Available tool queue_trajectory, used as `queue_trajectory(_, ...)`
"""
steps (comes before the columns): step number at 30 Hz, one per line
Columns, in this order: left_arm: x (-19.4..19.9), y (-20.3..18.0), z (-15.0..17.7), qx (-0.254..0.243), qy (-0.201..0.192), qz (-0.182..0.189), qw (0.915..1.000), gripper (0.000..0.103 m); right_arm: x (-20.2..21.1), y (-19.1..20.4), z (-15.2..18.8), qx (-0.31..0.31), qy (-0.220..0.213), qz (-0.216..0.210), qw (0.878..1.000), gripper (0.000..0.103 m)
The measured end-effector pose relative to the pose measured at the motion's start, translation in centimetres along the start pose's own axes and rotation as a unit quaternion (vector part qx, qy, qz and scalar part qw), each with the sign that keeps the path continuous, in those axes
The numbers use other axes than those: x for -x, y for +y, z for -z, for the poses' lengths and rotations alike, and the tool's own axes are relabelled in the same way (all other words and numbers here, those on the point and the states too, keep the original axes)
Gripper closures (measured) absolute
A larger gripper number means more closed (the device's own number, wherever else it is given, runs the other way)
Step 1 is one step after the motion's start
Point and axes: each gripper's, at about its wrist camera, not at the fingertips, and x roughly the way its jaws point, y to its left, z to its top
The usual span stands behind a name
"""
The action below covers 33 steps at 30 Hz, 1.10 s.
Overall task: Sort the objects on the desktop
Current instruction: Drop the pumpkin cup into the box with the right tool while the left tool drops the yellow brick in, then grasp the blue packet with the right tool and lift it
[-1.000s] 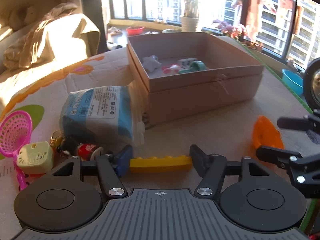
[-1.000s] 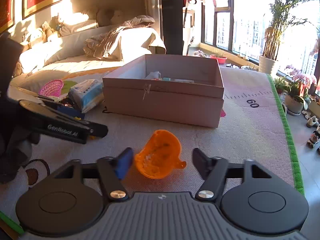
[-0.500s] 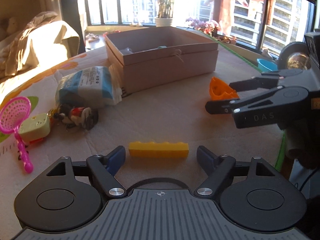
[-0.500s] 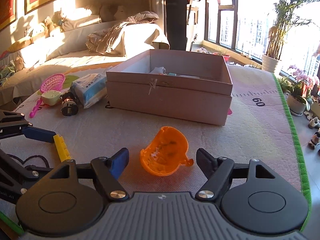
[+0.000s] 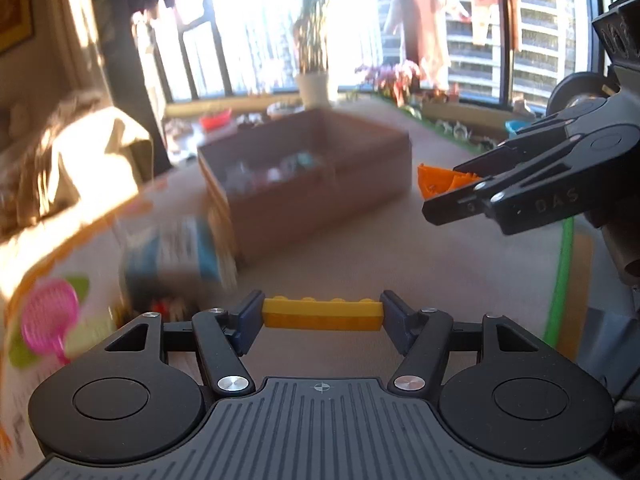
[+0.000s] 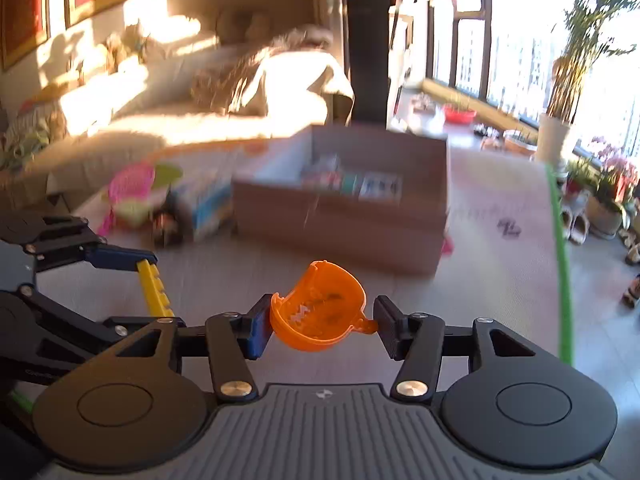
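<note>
A long yellow toy brick [image 5: 320, 313] lies crosswise between the pads of my left gripper [image 5: 322, 320], whose jaws are closing onto its two ends; it hangs clear of the mat. In the right wrist view my right gripper [image 6: 322, 322] is closing on an orange plastic shell [image 6: 320, 312], its pads against both sides, and the shell is off the table. The brick [image 6: 154, 288] and the left gripper [image 6: 156, 294] show at the left there. The right gripper [image 5: 452, 196] with the orange shell [image 5: 436, 180] shows at the right of the left wrist view. An open cardboard box [image 5: 304, 200] holding small items stands beyond.
A blue and white tissue pack [image 5: 176, 252], a pink sieve [image 5: 50, 316] and small toys lie left of the box [image 6: 340, 224]. A green stripe [image 6: 560, 272] marks the mat's right edge. Sofa and windows lie beyond. Both views are motion-blurred.
The left gripper let the brick go, then took it by its ends and raised it. The right gripper closed on the orange shell and lifted it off the mat.
</note>
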Motion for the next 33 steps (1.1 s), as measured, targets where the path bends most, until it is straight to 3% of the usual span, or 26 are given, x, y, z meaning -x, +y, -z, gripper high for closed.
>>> queue_trajectory(6, -3.7, 2.6, -6.6, 0.001, -0.063, -0.017, 0.9979, 0.035, 0.0, -2.5, -6.1, -0.003, -0.076, 0.038, 0.996, 0.049)
queue_trajectory(10, -7.8, 3.9, -9.7, 0.005, -0.091, -0.059, 0.9941, 0.035, -3.7, -4.2, -8.6, -0.020, -0.074, 0.063, 0.995, 0.049)
queue_trajectory(13, -9.7, 5.1, -10.4, 0.043, -0.074, -0.040, 0.9955, 0.025, -6.6, -5.1, -8.9, -0.033, -0.052, 0.066, 0.996, 0.044)
queue_trajectory(16, -8.7, 5.3, -9.1, 0.049, -0.072, -0.037, 0.9955, 0.008, -7.7, -5.3, -8.1, -0.036, -0.040, 0.070, 0.996, 0.044)
queue_trajectory(19, -6.6, 5.3, -6.6, 0.049, -0.065, -0.038, 0.9959, 0.003, -7.4, -4.8, -7.0, -0.030, -0.039, 0.061, 0.997, 0.044)
queue_trajectory(22, -5.0, 5.4, -3.6, 0.055, -0.032, -0.039, 0.9972, 0.001, -6.6, -3.1, -6.1, -0.009, -0.042, 0.043, 0.998, 0.038)
queue_trajectory(27, -3.2, 6.2, 0.9, 0.055, -0.004, -0.086, 0.9948, 0.001, -6.3, 1.2, -5.3, 0.043, -0.037, 0.002, 0.998, 0.036)
queue_trajectory(30, -2.7, 7.7, 2.7, 0.102, 0.028, -0.071, 0.9918, 0.001, -6.7, 4.0, -5.6, 0.063, -0.027, -0.034, 0.997, 0.036)
queue_trajectory(33, -2.0, 8.1, 3.8, 0.114, 0.042, -0.067, 0.9903, 0.001, -7.7, 6.5, -6.4, 0.072, -0.011, -0.060, 0.996, 0.041)
